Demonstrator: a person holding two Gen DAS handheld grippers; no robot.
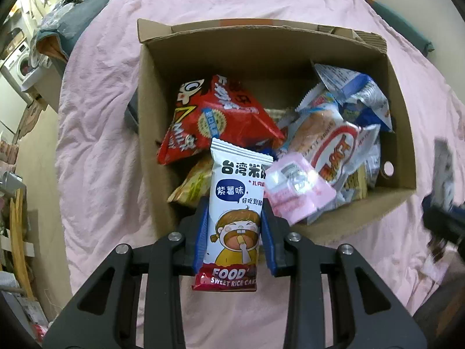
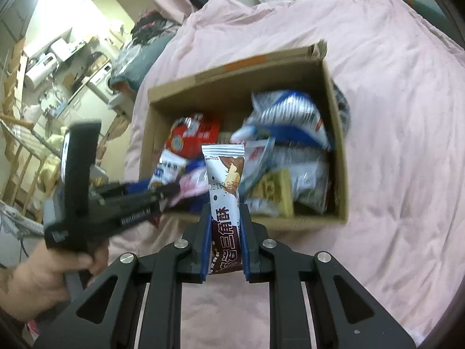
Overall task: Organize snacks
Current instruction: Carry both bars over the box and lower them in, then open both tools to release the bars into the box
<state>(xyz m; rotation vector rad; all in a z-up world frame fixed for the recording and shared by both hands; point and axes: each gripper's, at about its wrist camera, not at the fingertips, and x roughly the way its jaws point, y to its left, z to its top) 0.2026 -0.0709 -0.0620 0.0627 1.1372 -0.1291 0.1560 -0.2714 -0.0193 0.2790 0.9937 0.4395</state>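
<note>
A cardboard box [image 1: 290,46] full of snack packets sits on a pink bedspread; it also shows in the right wrist view [image 2: 232,87]. My left gripper [image 1: 234,212] is shut on a white sweet rice cake packet [image 1: 237,203] with a cartoon child, held at the box's near edge. My right gripper [image 2: 225,212] is shut on a brown and white snack packet [image 2: 225,180], also held at the box's near edge. In the box lie a red milk biscuit bag [image 1: 215,116], a pink packet [image 1: 296,192] and blue and white bags [image 1: 360,99].
The pink bedspread [image 1: 101,145] spreads around the box. The left gripper body and the hand holding it [image 2: 96,203] show at the left of the right wrist view. Beyond the bed's left edge are a washing machine [image 1: 20,64], wooden racks and clutter.
</note>
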